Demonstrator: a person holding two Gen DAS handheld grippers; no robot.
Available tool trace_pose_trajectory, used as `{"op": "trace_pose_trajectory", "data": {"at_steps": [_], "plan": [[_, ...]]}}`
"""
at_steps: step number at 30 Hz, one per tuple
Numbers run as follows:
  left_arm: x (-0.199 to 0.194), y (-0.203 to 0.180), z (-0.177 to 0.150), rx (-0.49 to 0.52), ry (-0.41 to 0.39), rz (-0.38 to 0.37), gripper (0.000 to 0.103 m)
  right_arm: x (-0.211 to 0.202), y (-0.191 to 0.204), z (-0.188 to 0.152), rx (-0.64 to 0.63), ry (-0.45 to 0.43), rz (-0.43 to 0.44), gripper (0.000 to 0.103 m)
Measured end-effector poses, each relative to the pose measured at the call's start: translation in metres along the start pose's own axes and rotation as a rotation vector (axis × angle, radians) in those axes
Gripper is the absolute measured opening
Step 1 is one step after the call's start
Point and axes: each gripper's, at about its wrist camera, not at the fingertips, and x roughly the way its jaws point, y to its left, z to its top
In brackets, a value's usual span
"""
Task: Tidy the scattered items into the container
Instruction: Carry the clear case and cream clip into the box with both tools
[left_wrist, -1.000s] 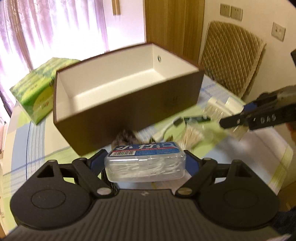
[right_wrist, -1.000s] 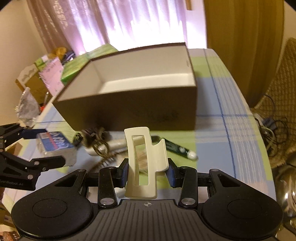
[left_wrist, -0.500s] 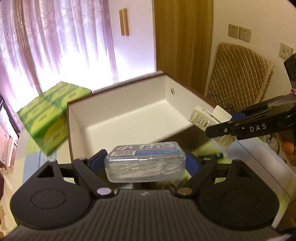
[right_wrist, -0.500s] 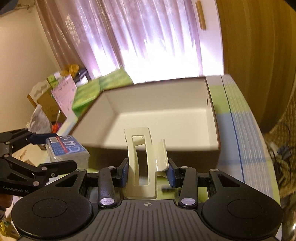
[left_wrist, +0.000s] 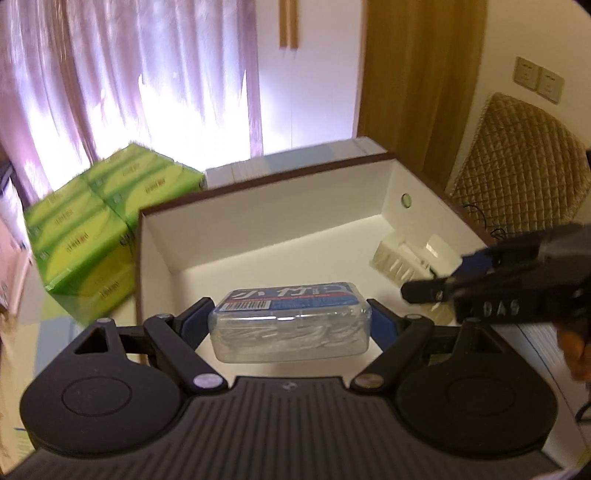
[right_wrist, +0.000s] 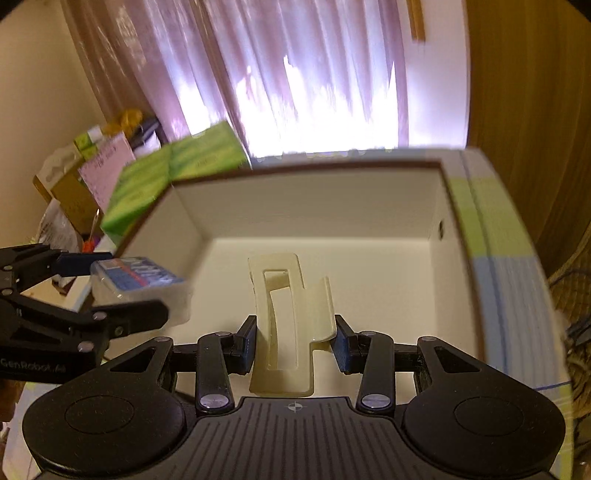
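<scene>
A brown box with a white inside (left_wrist: 258, 218) (right_wrist: 317, 206) fills the middle of both views. My left gripper (left_wrist: 290, 325) is shut on a clear plastic case with a blue label (left_wrist: 290, 325), held over the box's near left part. The same case (right_wrist: 136, 284) shows at the left of the right wrist view, between the left fingers (right_wrist: 122, 321). My right gripper (right_wrist: 295, 341) is shut on a cream hair claw clip (right_wrist: 286, 325), hanging over the box floor. That clip (left_wrist: 410, 258) and the right gripper (left_wrist: 443, 280) show at the right of the left wrist view.
A green pack of tissues (left_wrist: 88, 236) (right_wrist: 173, 173) stands just left of the box. The table has a green and blue checked cloth (right_wrist: 495, 236). A quilted chair back (left_wrist: 517, 170) stands beyond the right side, curtains (left_wrist: 129, 74) behind, and clutter (right_wrist: 81, 173) at far left.
Both grippers have moved forward with their items, from in front of the box's outer wall to above its open inside. The loose items on the table have dropped out of view.
</scene>
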Motion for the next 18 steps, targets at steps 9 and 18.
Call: {"op": "trace_pose_trajectory", "data": {"at_steps": [9,18], "plan": [[0.061,0.008,0.006,-0.086,0.184,-0.011,0.084,0.037,-0.006,0.004,-0.009,0.149,-0.084,0.044],[0.096,0.013,0.004,-0.126,0.329,0.023,0.084,0.055,-0.010,0.007,-0.044,0.262,-0.124,0.044]]}}
